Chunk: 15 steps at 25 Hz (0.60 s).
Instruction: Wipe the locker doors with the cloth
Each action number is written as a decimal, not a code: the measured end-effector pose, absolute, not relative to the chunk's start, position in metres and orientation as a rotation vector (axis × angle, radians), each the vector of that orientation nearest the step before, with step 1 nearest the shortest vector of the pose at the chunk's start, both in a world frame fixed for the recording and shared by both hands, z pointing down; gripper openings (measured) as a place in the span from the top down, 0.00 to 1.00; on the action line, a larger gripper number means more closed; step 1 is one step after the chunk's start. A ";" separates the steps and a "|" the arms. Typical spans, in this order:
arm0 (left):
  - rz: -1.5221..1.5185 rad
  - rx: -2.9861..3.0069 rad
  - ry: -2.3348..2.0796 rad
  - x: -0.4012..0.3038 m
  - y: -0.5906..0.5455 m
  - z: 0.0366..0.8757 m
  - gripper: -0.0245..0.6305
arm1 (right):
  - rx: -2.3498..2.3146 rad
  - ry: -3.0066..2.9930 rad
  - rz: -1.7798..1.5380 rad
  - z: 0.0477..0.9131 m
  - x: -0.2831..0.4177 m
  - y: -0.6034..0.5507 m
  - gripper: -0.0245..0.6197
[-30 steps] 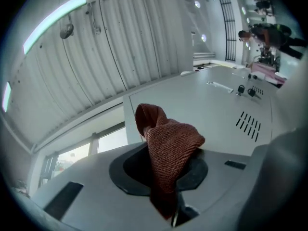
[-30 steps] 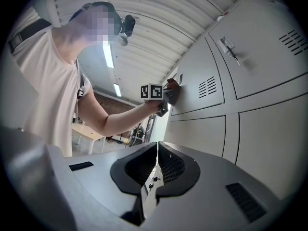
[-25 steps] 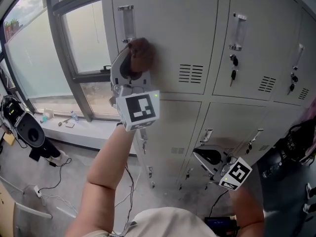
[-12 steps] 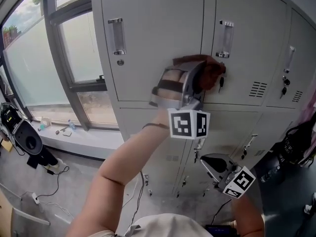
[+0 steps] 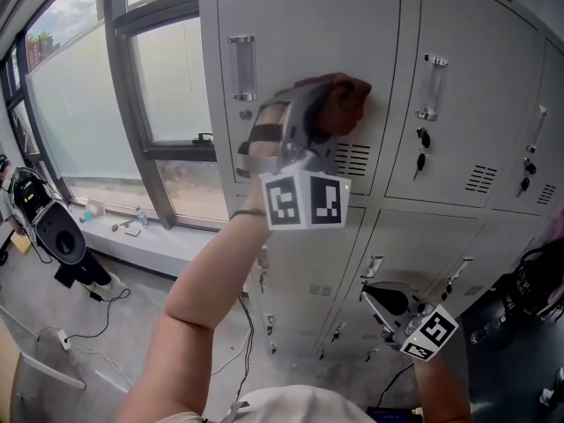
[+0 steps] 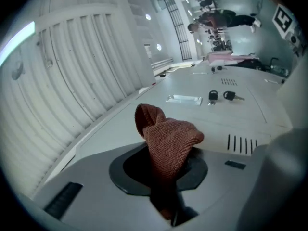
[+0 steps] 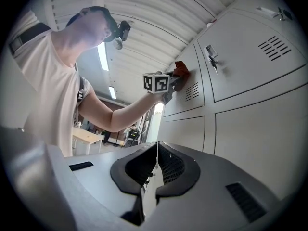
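Held the left gripper [image 5: 330,117] high against an upper locker door [image 5: 308,25], jaws clamped on the rust-brown cloth [image 5: 351,91]. Gripped the cloth by its lower end, deep between the jaws; ran its long axis straight out along them toward the door, with the free end bunched, folded over to the right and pressed on the grey panel just above the vent slots [image 5: 352,159]. Hung the right gripper [image 5: 372,294] low beside the lower lockers [image 5: 308,245], jaws together on nothing, well apart from the cloth.
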State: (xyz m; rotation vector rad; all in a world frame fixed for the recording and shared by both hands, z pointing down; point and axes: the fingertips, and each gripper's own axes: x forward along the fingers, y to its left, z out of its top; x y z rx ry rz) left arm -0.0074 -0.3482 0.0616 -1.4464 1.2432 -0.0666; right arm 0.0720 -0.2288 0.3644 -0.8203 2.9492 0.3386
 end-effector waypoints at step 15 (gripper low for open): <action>0.125 -1.309 1.730 -0.216 -0.367 0.054 0.86 | -0.675 3.010 0.361 0.368 0.021 -0.238 0.93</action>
